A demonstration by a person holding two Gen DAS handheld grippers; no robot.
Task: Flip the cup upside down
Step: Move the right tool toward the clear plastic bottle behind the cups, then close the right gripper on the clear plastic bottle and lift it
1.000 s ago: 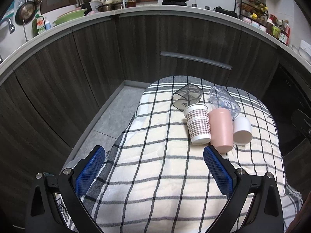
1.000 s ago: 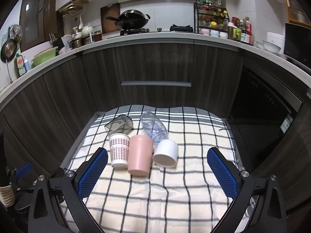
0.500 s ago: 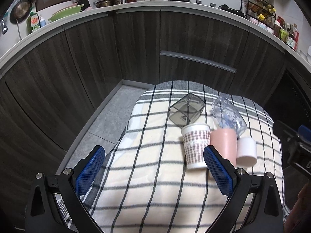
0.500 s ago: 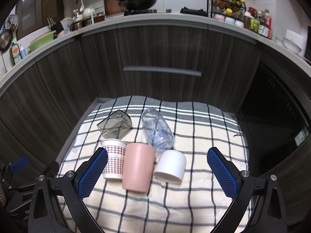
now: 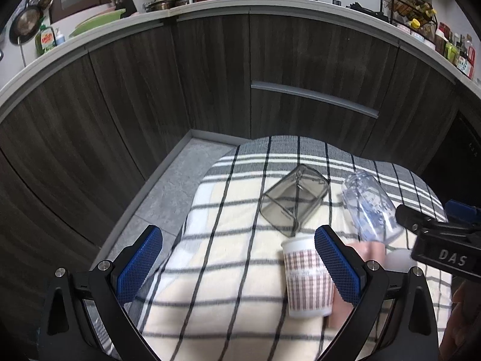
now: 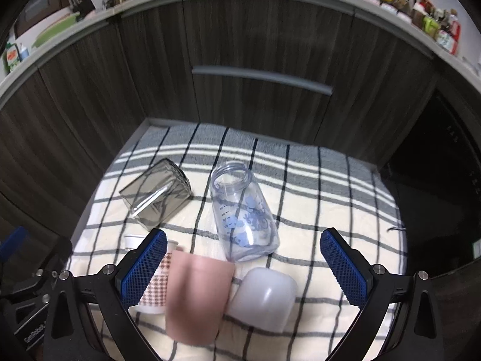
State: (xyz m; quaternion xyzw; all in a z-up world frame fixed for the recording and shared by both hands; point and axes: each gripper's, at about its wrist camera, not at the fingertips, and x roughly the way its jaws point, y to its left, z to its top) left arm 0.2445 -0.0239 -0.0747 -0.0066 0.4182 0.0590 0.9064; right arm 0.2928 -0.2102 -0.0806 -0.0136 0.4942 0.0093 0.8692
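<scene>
Several cups sit on a checked cloth (image 6: pixel 315 198). A pink cup (image 6: pixel 197 296) stands upside down between a checkered paper cup (image 5: pixel 306 282) and a white cup (image 6: pixel 264 296) lying tilted. A clear bottle (image 6: pixel 242 213) and a grey square glass (image 6: pixel 156 198) lie on their sides farther back. My right gripper (image 6: pixel 243 270) is open and empty, just above the pink and white cups. My left gripper (image 5: pixel 237 267) is open and empty, left of the checkered cup, whose right side its right finger (image 5: pixel 336 267) hides.
Dark wood cabinets (image 5: pixel 210 90) curve around the back under a counter (image 5: pixel 210 3) crowded with kitchenware. The grey floor (image 5: pixel 168 192) shows left of the cloth. The right gripper's body (image 5: pixel 442 246) enters the left wrist view at right.
Both grippers have moved forward and down toward the cups. The right gripper now hangs right over the pink and white cups, and shows more in the left wrist view.
</scene>
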